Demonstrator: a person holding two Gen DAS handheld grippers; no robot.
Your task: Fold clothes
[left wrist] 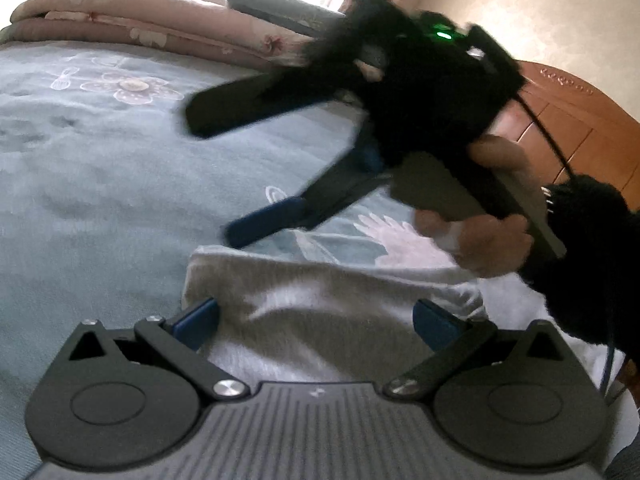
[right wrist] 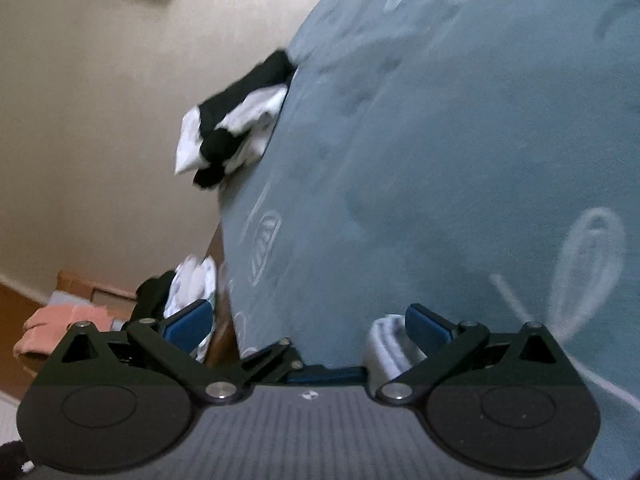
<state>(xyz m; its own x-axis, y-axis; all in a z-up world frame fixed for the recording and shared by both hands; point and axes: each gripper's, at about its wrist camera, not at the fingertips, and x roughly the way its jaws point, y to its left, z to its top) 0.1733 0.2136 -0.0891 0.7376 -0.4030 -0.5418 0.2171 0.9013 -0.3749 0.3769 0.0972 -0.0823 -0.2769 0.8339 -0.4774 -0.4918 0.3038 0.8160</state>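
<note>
Both claws stand wide open and hold nothing. Seen from its own camera, the left gripper (left wrist: 316, 320) has its two blue pads (left wrist: 198, 318) spread far apart, and between them, just ahead of the tips, lies a folded grey garment (left wrist: 320, 300) on the blue bedsheet (left wrist: 100, 168) with a pale flower pattern. Whether the pads touch the cloth I cannot tell. Ahead and to the right of this claw, above the sheet, the right gripper (left wrist: 212, 176) is blurred; its fingers are spread, one black and one with a blue pad, and a hand (left wrist: 488, 236) in a black fuzzy sleeve (left wrist: 588, 248) grips its handle. Far ahead, a pink quilt (left wrist: 120, 20) is folded at the far side of the bed.

From the right claw's own camera, its jaws are also wide. A small part of the grey garment (right wrist: 386, 340) shows just beside its right pad. Ahead and to the left, a black and white cloth (right wrist: 232, 120) hangs over the edge of the bed.
</note>
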